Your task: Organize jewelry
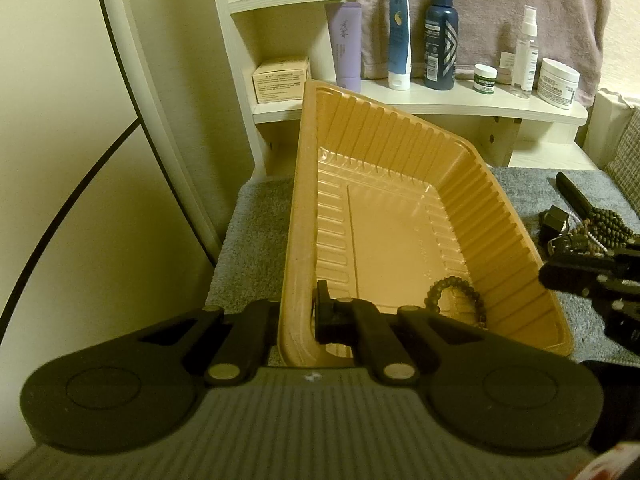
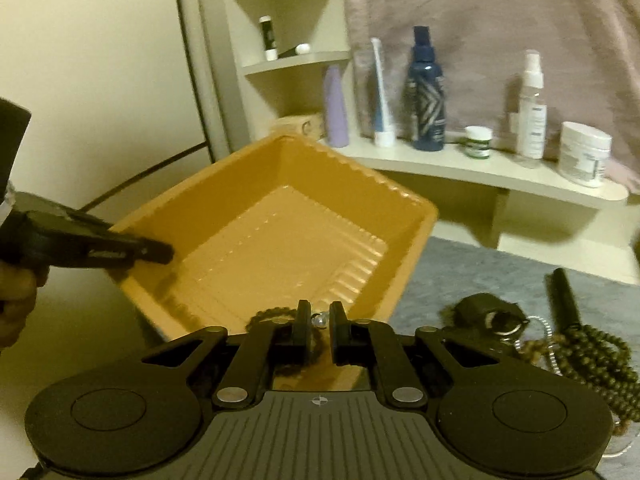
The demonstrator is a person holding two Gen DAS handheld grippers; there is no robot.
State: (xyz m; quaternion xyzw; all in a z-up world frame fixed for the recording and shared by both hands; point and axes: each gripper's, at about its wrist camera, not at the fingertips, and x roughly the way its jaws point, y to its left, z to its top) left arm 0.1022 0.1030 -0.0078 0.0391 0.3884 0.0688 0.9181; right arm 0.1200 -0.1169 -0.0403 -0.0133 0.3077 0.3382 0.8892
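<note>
**Tray held tilted while the right gripper carries a small piece over it**

The left gripper is fully closed on the near rim of the ribbed, tan plastic tray, one finger outside the wall and one inside. By my reading it clamps there to steady the tray and tip it toward the right hand, so dropped pieces slide to the low near corner. A dark beaded bracelet already lies there, just ahead and to the right of the left fingertips.

The right gripper hovers over that same near edge, its jaws nearly shut with a narrow gap. In that gap sits a small silvery bead or clasp; whether the pads actually pinch it, and what it belongs to, I cannot tell through the blur. Directly beyond its left finger, the bracelet curves along the tray floor.

Off to the right of the right gripper, on the grey towel, the remaining jewelry waits in a heap: a long strand of olive-brown wooden beads, a pale pearl-like string and a dark watch-like item. Sorting looks barely begun.
</note>
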